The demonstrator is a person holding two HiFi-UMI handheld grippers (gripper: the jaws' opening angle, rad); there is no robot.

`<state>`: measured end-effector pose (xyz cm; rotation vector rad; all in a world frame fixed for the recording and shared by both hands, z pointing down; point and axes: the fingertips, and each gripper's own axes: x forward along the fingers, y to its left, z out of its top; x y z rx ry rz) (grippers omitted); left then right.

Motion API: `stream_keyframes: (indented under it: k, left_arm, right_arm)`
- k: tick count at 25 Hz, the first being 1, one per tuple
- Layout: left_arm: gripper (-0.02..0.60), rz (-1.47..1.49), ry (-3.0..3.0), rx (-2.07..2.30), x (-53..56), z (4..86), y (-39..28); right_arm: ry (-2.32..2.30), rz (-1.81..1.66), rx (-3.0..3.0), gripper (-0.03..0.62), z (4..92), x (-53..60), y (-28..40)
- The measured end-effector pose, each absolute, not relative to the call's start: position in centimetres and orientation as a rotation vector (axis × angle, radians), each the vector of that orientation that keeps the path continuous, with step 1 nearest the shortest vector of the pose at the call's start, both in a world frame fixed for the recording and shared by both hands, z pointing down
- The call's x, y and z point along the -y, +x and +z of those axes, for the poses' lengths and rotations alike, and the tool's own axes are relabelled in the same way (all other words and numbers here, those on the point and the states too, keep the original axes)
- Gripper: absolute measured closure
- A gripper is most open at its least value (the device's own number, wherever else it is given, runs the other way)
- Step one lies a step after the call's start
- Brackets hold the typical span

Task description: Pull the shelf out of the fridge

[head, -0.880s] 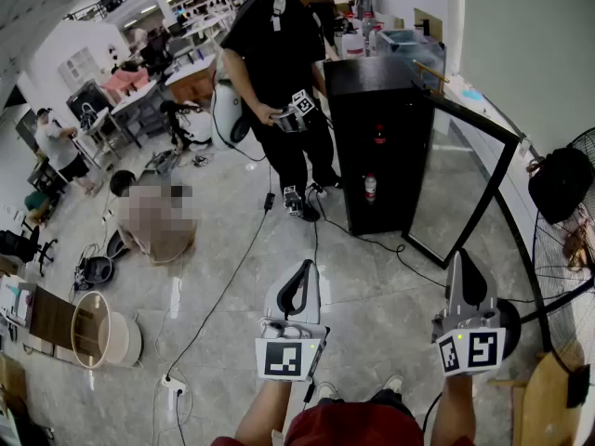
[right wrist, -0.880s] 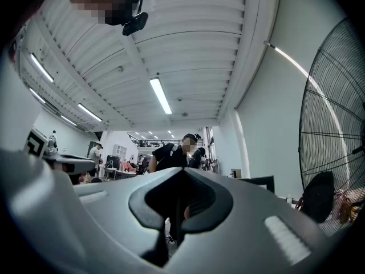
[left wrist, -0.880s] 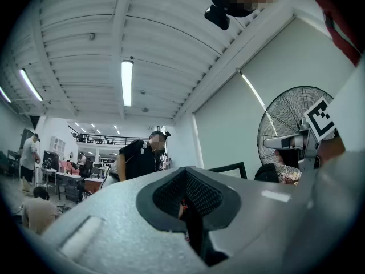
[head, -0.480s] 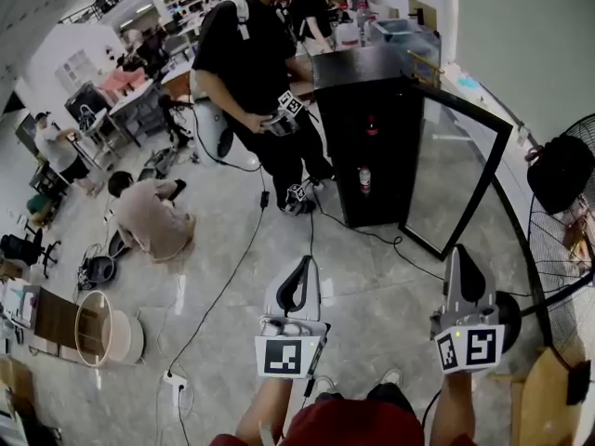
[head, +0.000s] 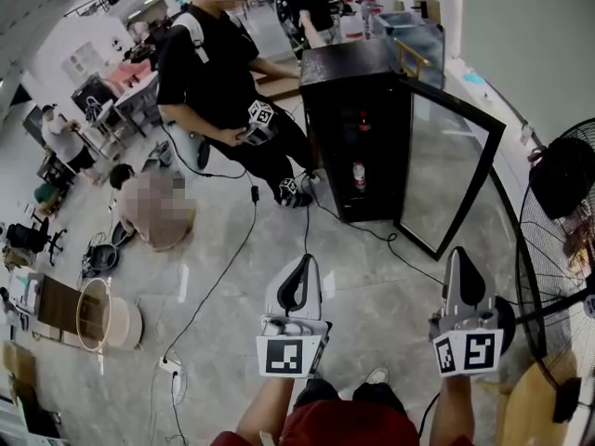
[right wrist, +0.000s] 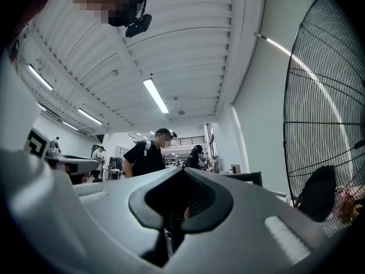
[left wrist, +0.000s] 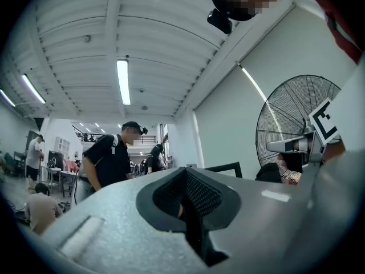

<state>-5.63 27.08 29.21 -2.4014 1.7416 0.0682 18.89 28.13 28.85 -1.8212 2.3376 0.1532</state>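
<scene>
Item: left claw (head: 304,264), clenched, pads pressed together with nothing between them, held low at 6 o'clock in the head view and pointing toward 12 o'clock. Item: right claw (head: 459,256), likewise clenched and empty, just to the 3 o'clock side of the left one and level with it. Both are well apart from the fridge. Item: fridge (head: 358,68), black, upright on the grey tiled floor (head: 223,277) at 12 o'clock from the claws. Its glass door (head: 456,170) is swung wide open toward 3 o'clock. Contents: one bottle (head: 357,176) in the lower part and a red-topped bottle (head: 363,121) higher up. The shelf lies inside the dark interior and cannot be picked out separately. Item: person in black (head: 209,68), standing at 11 o'clock just beside the fridge, holding a marker-cube gripper (head: 258,119). Item: black cable (head: 218,282), trailing over the floor from 11 o'clock to 7 o'clock. Item: standing fan (head: 558,249), at 3 o'clock. Item: round wooden piece (head: 93,316), on the floor at 9 o'clock.
</scene>
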Motion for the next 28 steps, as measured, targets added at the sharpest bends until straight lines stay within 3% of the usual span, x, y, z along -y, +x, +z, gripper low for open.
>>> stream_keyframes:
  k: [20,28]
  left_arm:
    - [0.584,0.121,-2.382,-1.79,-17.8,30.5,-4.0]
    - [0.584,0.134,-2.393,-1.791,-9.3,30.0,-7.7]
  right_arm:
    - [-1.807,0.15,-2.37,0.594,29.9,-17.9,21.1]
    - [-1.845,0.173,-2.339,0.594,27.9,-9.5,18.6]
